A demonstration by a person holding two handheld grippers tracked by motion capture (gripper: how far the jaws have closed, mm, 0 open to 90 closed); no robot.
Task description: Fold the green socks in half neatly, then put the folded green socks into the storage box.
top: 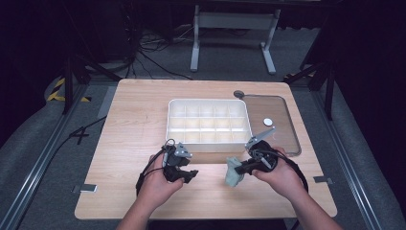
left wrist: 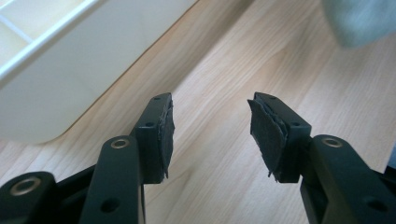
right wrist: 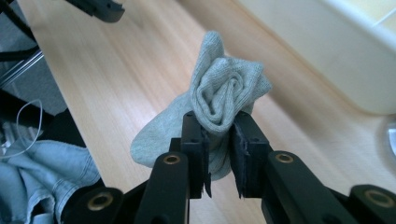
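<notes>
Tabletop [top: 134, 110]: right claw [right wrist: 219, 135] pinches rolled sock [right wrist: 224, 93]; left claw [left wrist: 210, 135] gapes.

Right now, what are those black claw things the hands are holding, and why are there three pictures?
They are tongs, one in each of a person's hands. One camera looks down from above; a small camera rides on each pair. On the wooden table sits a white tray with little compartments and a clear lid beside it. The right tongs pinch a rolled-up grey sock, lifted off the table. The left tongs are open with nothing between them.
</notes>
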